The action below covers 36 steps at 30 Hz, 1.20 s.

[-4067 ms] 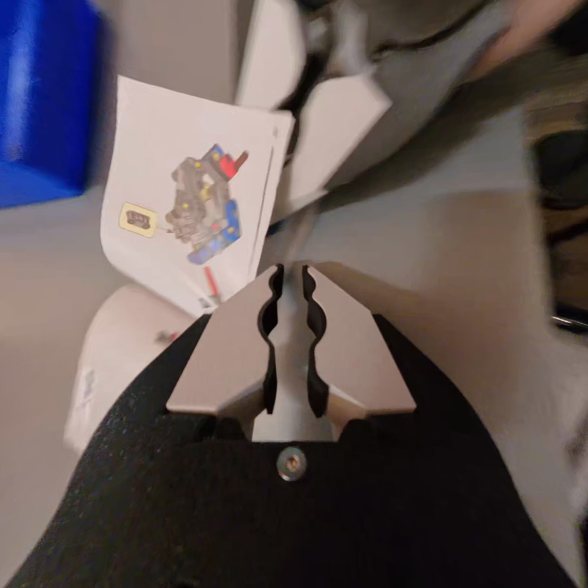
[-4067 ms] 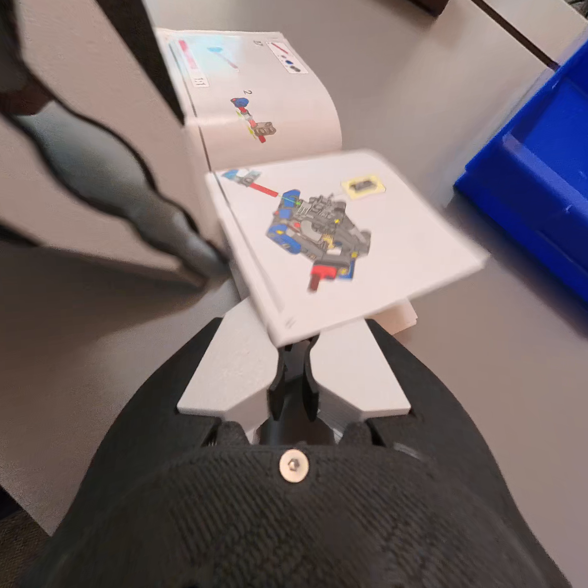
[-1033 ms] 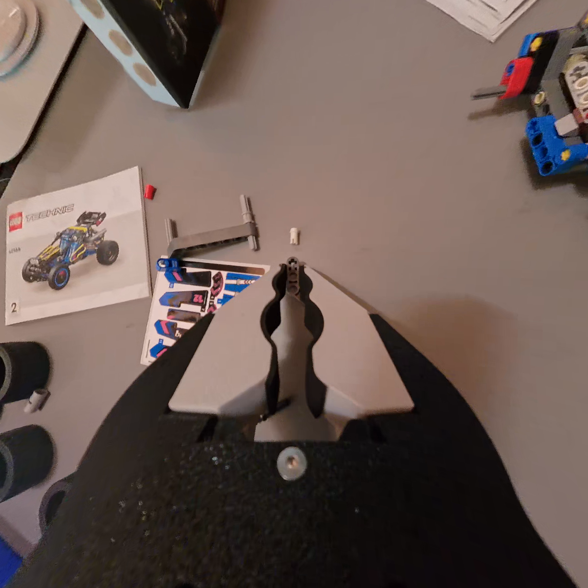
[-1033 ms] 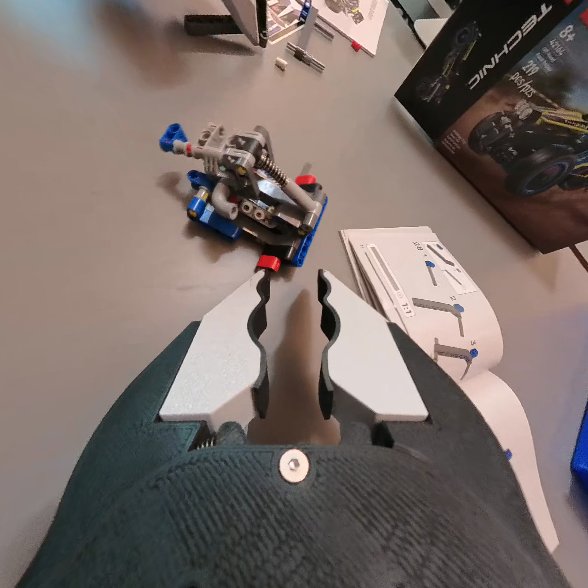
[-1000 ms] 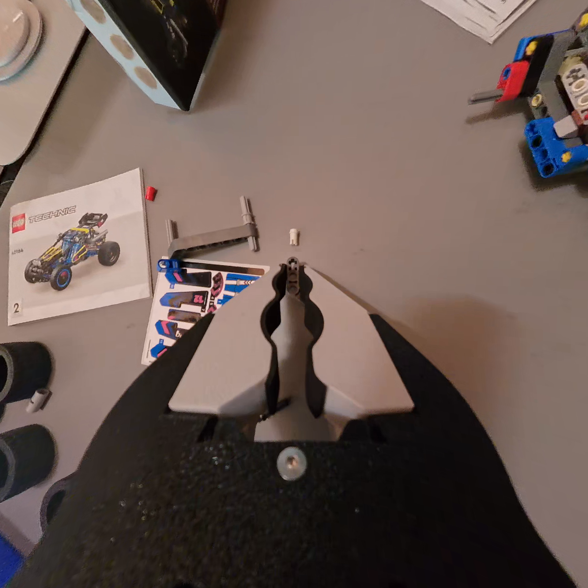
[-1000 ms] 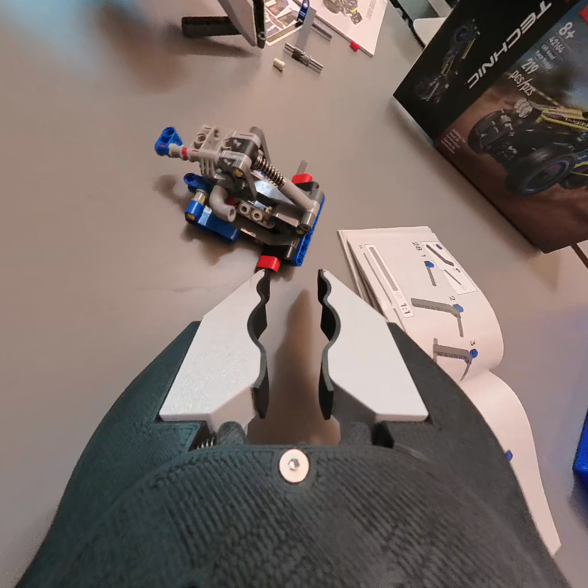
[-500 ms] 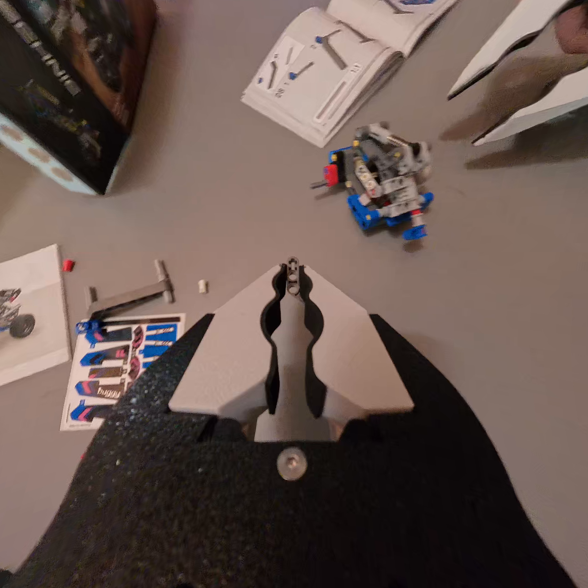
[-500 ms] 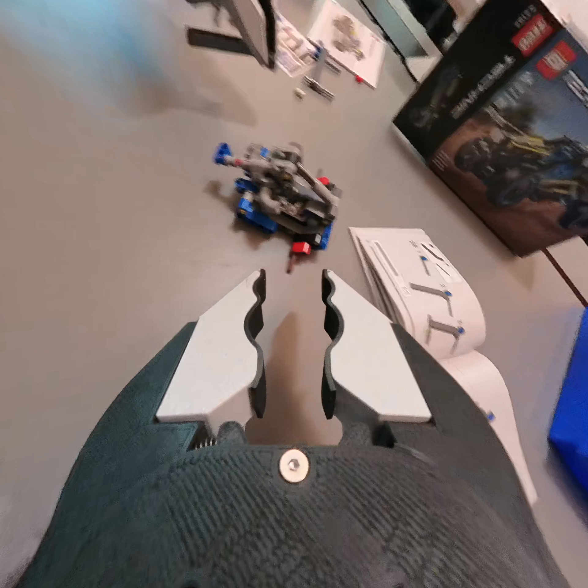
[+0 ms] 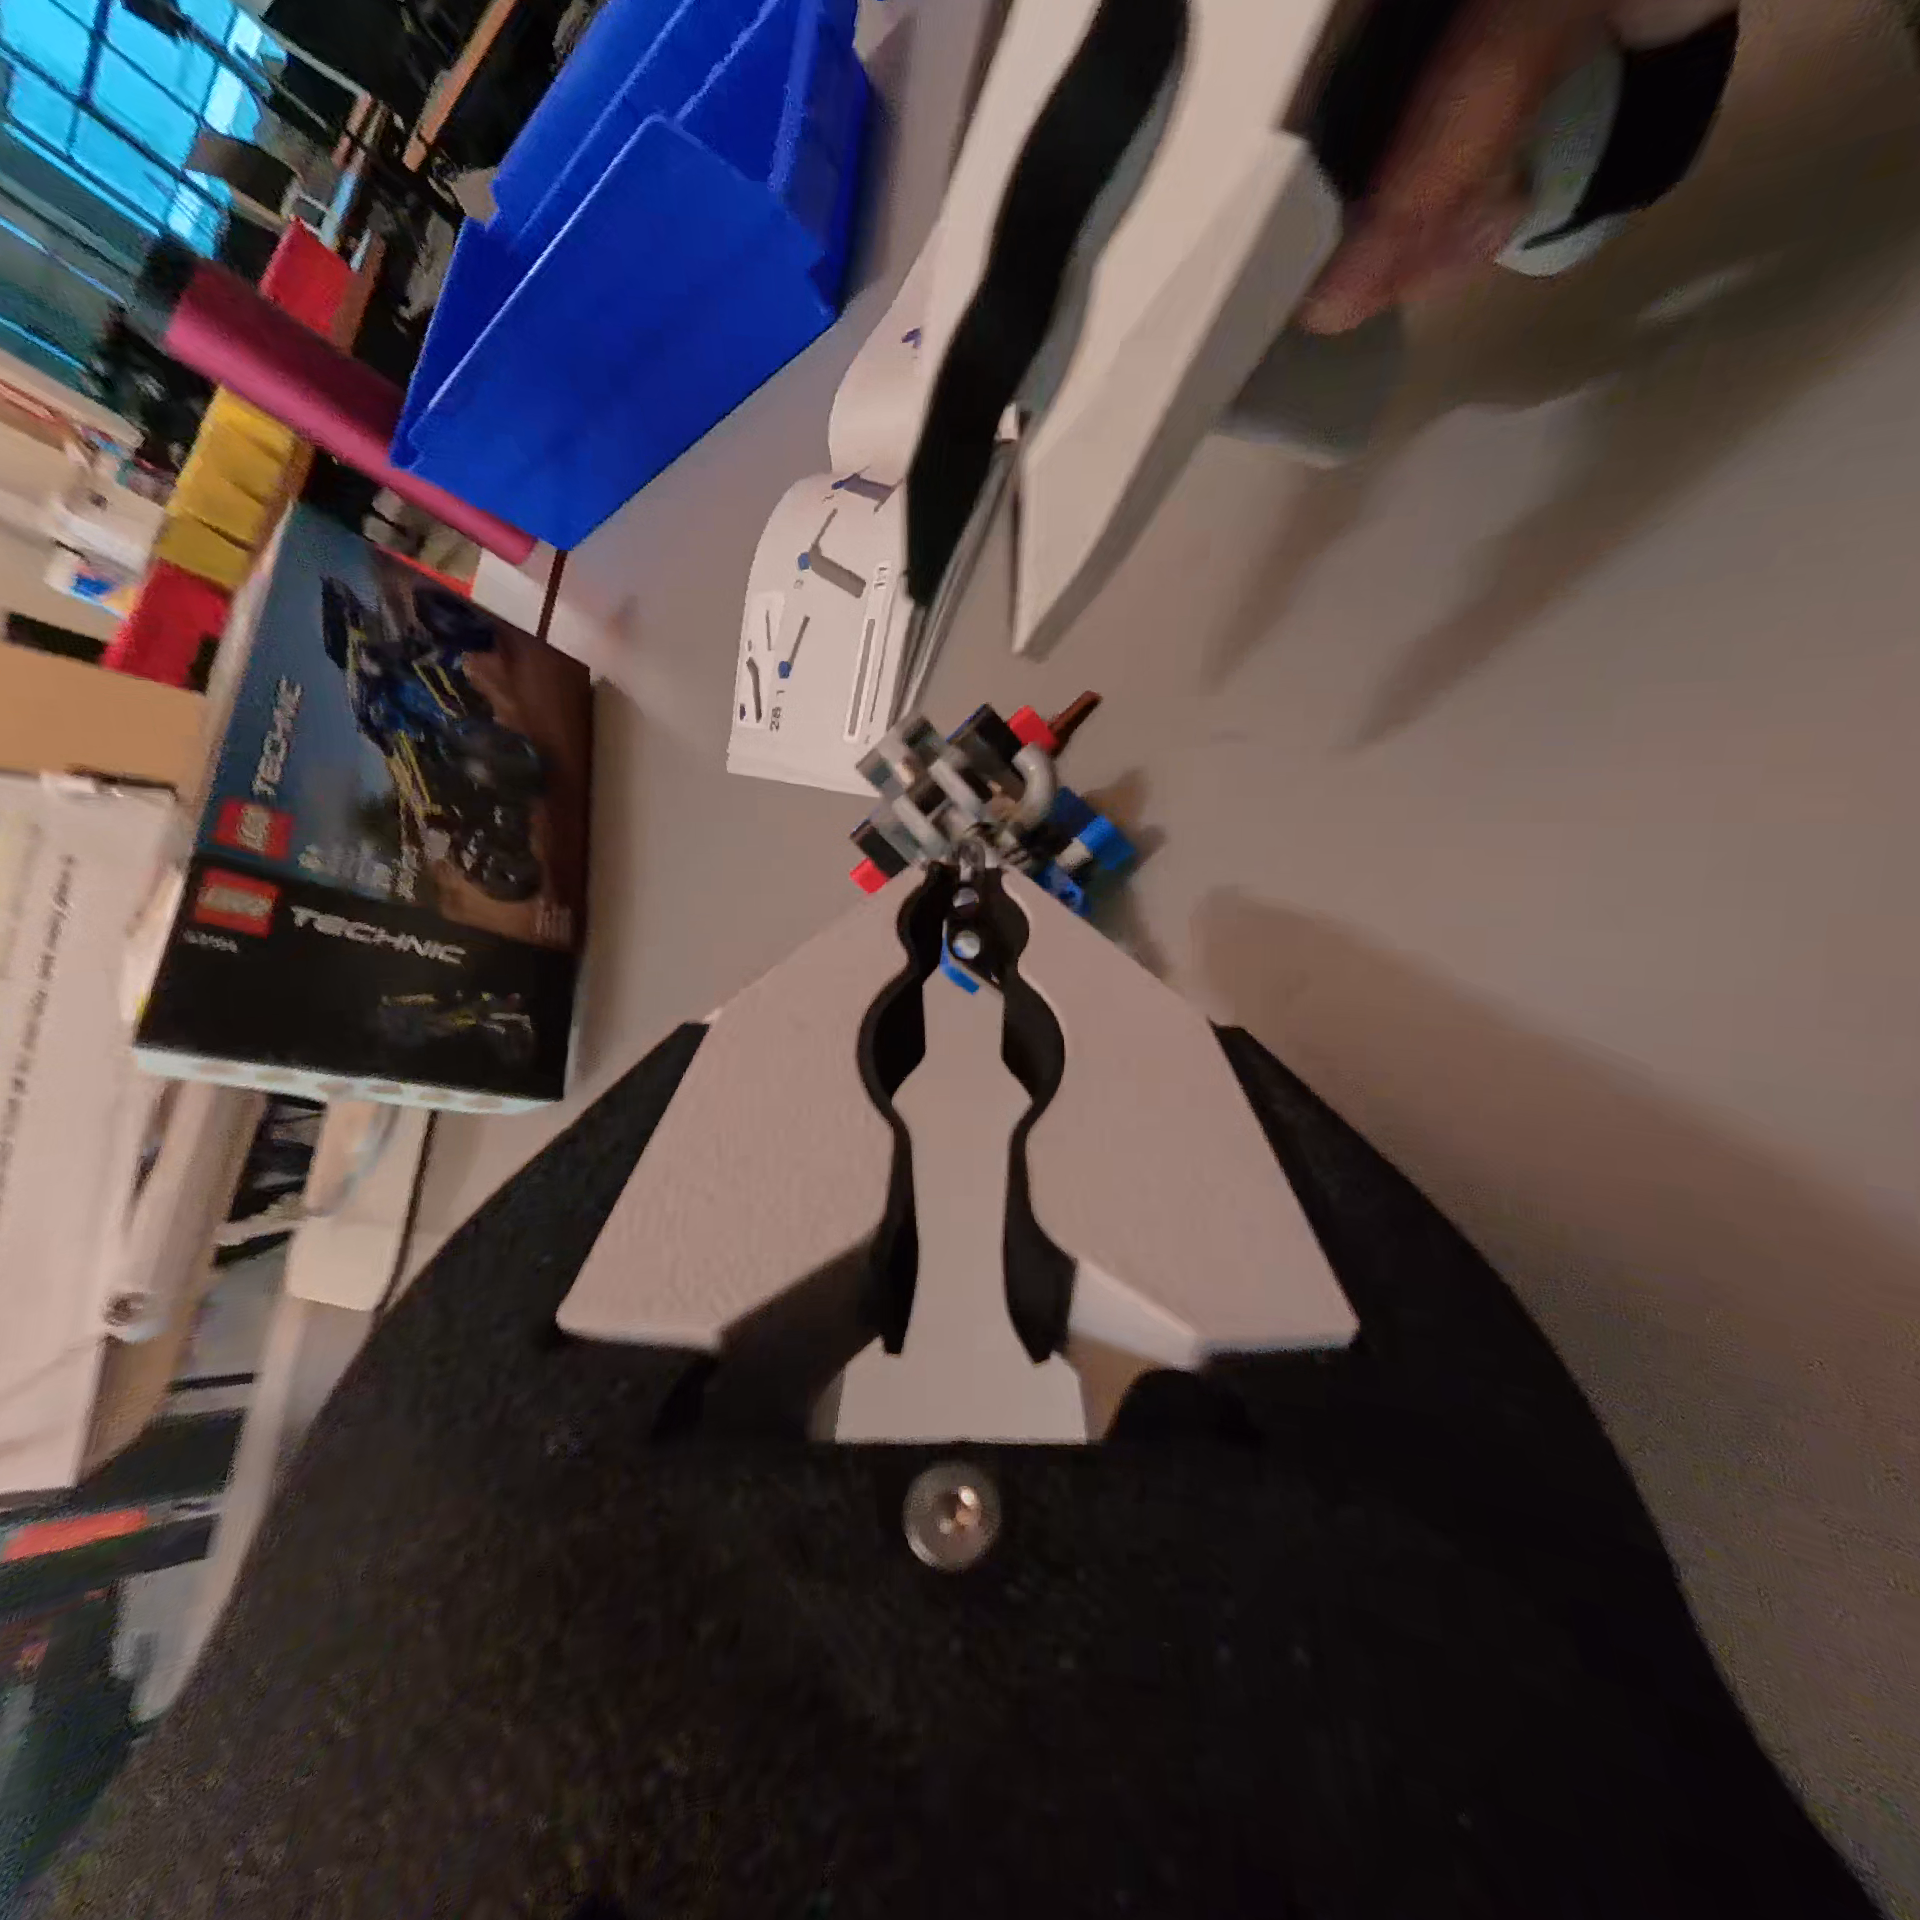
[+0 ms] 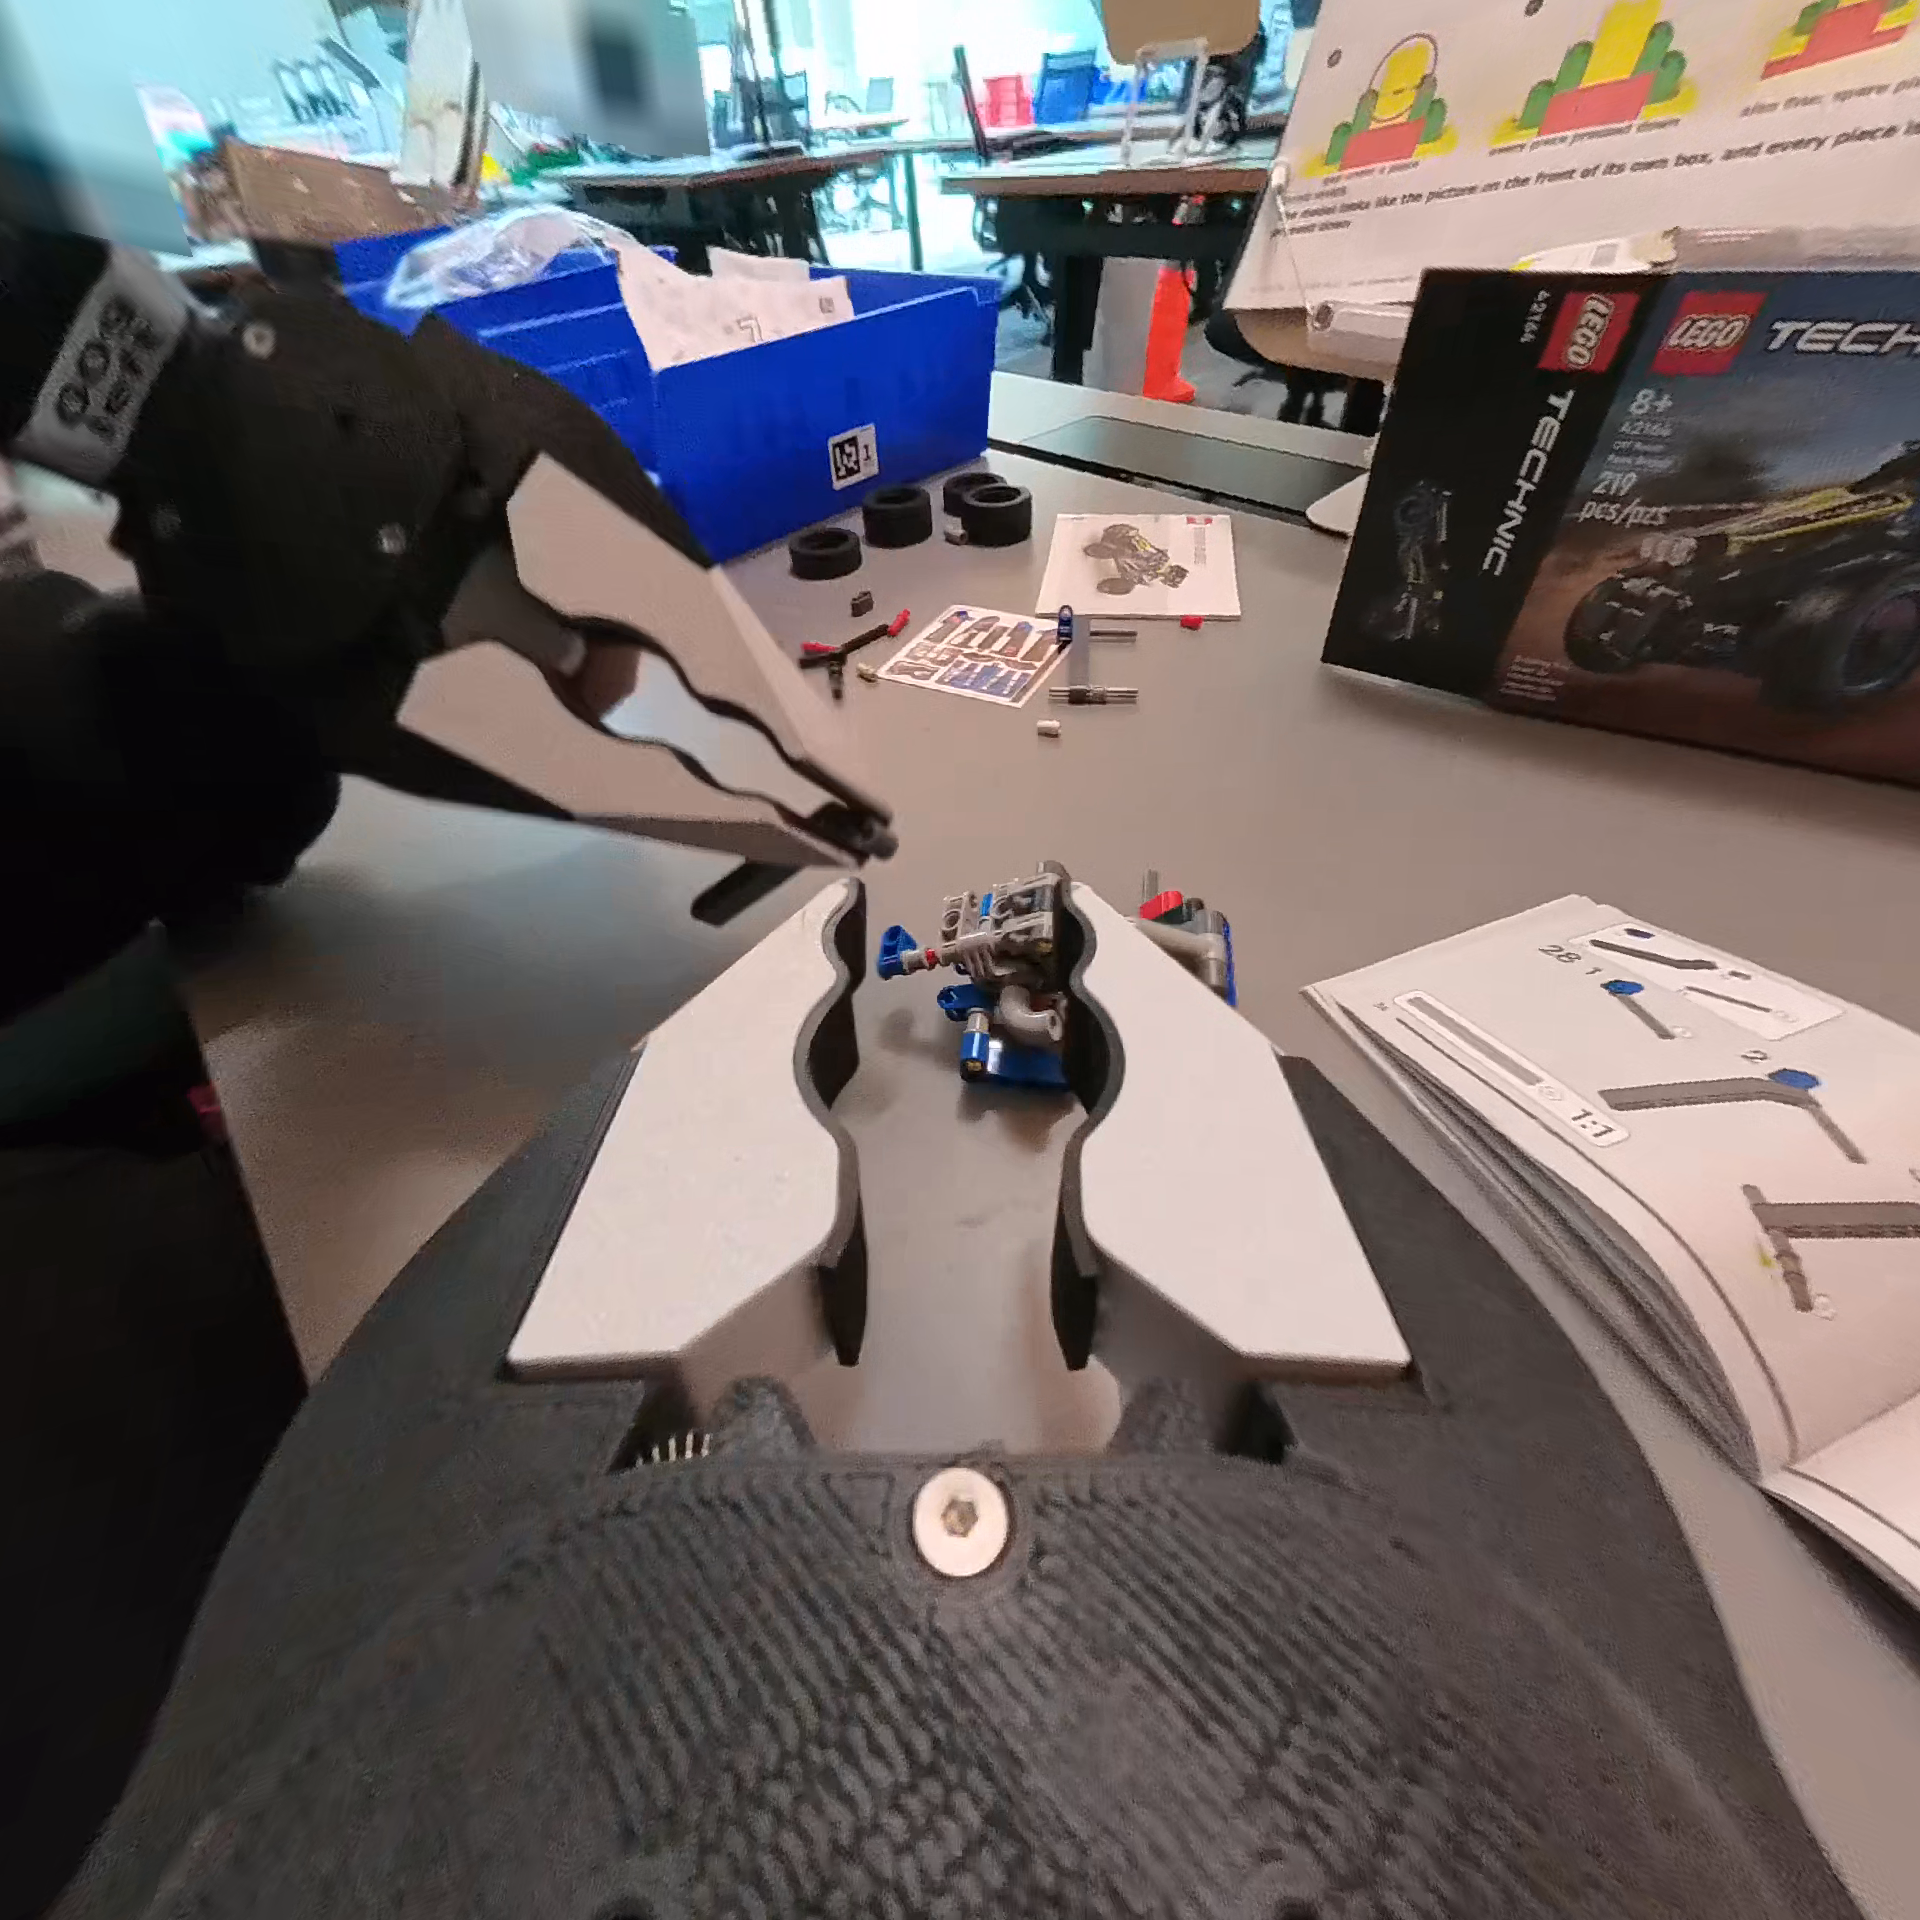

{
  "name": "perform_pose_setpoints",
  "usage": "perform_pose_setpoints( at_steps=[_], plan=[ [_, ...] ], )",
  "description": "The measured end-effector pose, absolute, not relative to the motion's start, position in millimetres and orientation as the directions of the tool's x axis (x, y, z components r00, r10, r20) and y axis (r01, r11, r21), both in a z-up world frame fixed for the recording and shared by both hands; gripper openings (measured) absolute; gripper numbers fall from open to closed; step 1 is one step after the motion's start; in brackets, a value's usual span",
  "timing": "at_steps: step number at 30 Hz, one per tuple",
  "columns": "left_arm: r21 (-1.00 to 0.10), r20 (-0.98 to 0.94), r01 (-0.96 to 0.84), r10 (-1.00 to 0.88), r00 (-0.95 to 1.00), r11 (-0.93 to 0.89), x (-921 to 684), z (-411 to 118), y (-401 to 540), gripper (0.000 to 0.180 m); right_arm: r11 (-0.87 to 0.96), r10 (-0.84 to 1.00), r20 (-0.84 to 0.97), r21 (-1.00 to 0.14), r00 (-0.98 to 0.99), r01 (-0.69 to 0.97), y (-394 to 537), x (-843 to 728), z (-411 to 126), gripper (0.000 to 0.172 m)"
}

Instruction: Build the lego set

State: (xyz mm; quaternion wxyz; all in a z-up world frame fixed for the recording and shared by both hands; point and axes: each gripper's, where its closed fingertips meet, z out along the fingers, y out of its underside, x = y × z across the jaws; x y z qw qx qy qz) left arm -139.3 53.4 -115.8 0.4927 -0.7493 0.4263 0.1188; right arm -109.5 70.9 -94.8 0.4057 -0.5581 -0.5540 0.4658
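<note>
An open-plan workshop or lab is seen, set up for toy-brick assembly. A grey bench [image 10: 1351, 790] is strewn with loose parts, black tyres [image 10: 896, 516], a sticker sheet [image 10: 977, 652], an open instruction booklet [image 10: 1621, 1091] and a boxed kit [image 10: 1662, 499]. Blue storage bins [image 10: 821, 384] are stood at the back, and further rows of tables [image 10: 1091, 187] are visible under bright lighting beyond.

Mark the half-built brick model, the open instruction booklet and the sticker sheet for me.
half-built brick model [image 10: 1003, 961]: right wrist view, grey top.
open instruction booklet [image 10: 1621, 1049]: right wrist view, upper printed page.
sticker sheet [image 10: 971, 644]: right wrist view, sheet's middle.
</note>
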Motion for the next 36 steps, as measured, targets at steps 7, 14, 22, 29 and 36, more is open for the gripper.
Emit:
perform_pose_setpoints(
  at_steps=[7, 14, 22, 29, 36],
  plan=[
    [-0.552, -0.756, -0.834, -0.418, 0.503, -0.005, -111, -105, 46, 0.004, -0.091, 0.979, -0.142, -0.945, -0.146, 0.314, 46, -111, -110, 0.033],
    [-0.485, -0.831, -0.869, -0.363, 0.422, 0.1, -108, -98, 26, 0.004, -0.154, 0.933, -0.229, -0.951, -0.279, 0.267, 20, -110, -99, 0.02],
    [-0.515, -0.831, -0.841, -0.334, 0.444, 0.164, -107, -99, 6, 0.004, -0.15, 0.86, -0.253, -0.956, -0.444, 0.253, -5, -110, -97, 0.006],
    [-0.521, -0.815, -0.852, -0.326, 0.478, 0.051, -130, -117, 2, 0.012, -0.062, 0.889, -0.195, -0.948, -0.415, 0.312, 0, -128, -110, 0.006],
    [-0.578, -0.737, -0.81, -0.359, 0.572, -0.104, -154, -132, -3, 0.01, -0.053, 0.889, -0.217, -0.923, -0.404, 0.38, -7, -147, -123, 0.006]
  ],
)
